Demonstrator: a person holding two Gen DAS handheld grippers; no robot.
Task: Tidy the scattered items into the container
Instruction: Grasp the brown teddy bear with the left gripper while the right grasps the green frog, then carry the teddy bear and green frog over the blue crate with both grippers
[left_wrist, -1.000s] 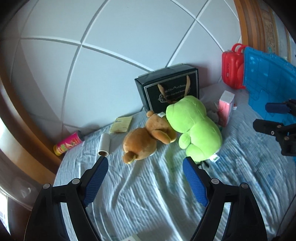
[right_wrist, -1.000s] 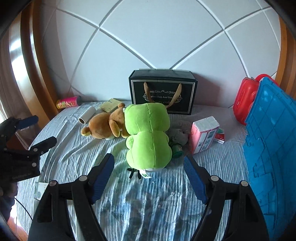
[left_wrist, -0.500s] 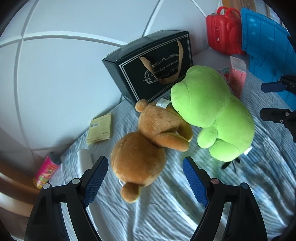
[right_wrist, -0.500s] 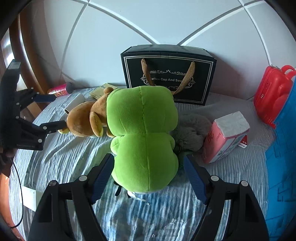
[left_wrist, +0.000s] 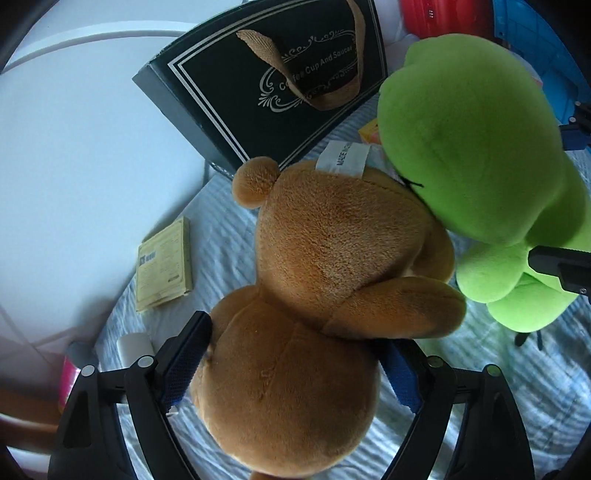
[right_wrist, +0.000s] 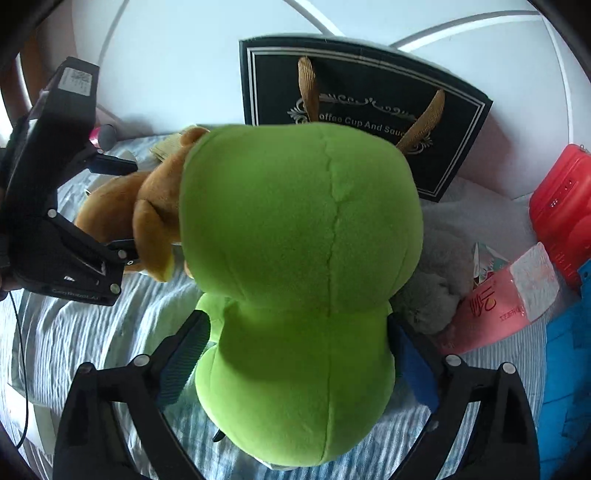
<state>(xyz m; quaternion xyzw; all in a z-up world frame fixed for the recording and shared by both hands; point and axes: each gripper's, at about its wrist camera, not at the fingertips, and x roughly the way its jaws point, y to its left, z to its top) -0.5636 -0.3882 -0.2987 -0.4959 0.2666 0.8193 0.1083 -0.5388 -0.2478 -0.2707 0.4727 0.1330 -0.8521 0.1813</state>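
Pick-up step: left tongs (left_wrist: 291, 373) and right tongs (right_wrist: 297, 363), just widened, straddle brown teddy bear (left_wrist: 314, 295) and green plush toy (right_wrist: 299, 266); next, clamp each

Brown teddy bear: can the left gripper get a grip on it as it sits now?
Probably yes. The left gripper already straddles the brown teddy bear, its jaws just opened wider with the body between them, nothing blocking. The green plush leans against the bear's head, clear of the jaws.

We see a bed (left_wrist: 236, 254) with a striped blue-white cover — on it lie a brown teddy bear (left_wrist: 332, 266), a green plush (right_wrist: 299, 236), a black gift bag (left_wrist: 280, 85), a yellow booklet (left_wrist: 164, 266) and a pink tissue pack (right_wrist: 506, 302).
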